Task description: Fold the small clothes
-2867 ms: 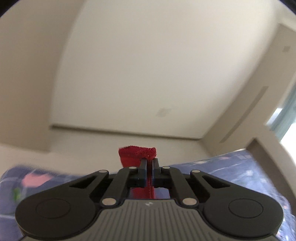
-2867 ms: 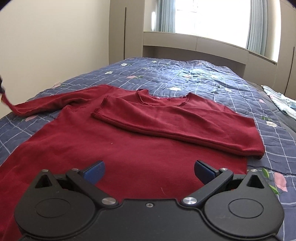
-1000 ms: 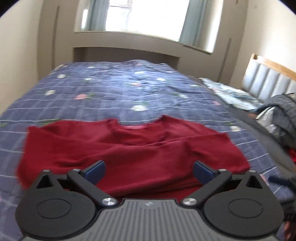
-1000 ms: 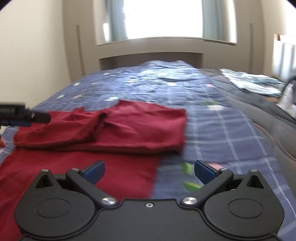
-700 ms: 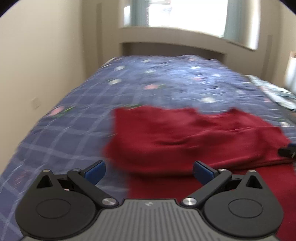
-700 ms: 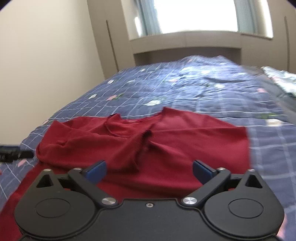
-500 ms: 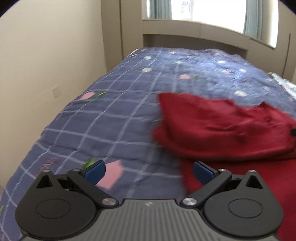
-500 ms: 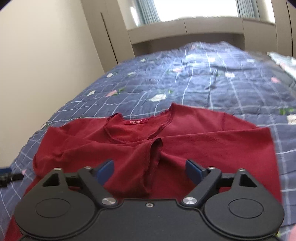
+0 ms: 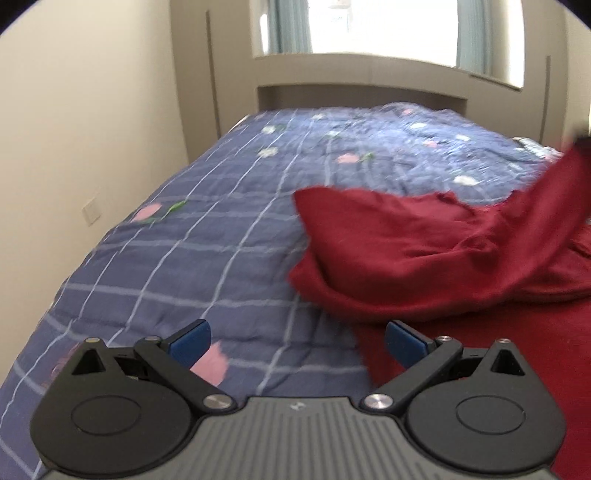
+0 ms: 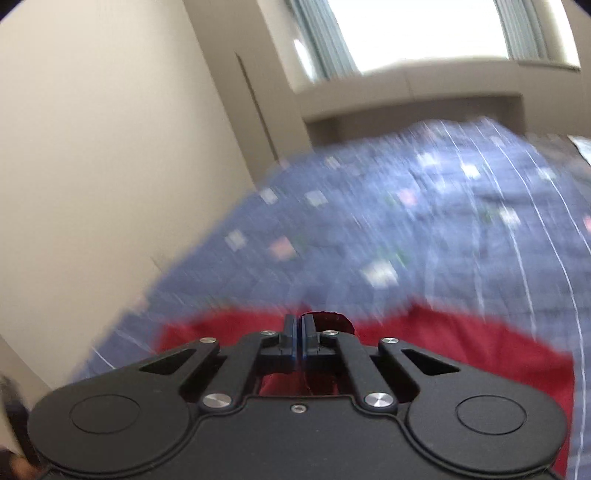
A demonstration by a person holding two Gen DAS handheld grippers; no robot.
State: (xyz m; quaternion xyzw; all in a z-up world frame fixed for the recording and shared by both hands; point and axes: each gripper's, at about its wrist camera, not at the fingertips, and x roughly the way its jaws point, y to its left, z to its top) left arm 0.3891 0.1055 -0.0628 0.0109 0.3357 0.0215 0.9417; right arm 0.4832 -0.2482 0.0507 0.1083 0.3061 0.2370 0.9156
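A dark red long-sleeved top (image 9: 406, 251) lies on the blue checked quilt (image 9: 221, 221), its sleeves folded across the chest. My left gripper (image 9: 295, 338) hovers low over the top's left edge, open, with nothing between its blue pads. One sleeve (image 9: 546, 199) rises off the top toward the right edge of the left wrist view. My right gripper (image 10: 299, 325) is up off the bed, its jaws closing tight on a pinch of that red fabric (image 10: 328, 321). The rest of the top (image 10: 461, 339) shows blurred below it.
A cream wall (image 9: 92, 110) runs along the bed's left side. A window with pale curtains (image 9: 369, 26) and a beige ledge stand at the far end. The quilt stretches bare beyond the top.
The right gripper went from wide open to shut on red fabric and lifted, its view tilting up. The left gripper, still open, swung left and sank to the top's left edge.
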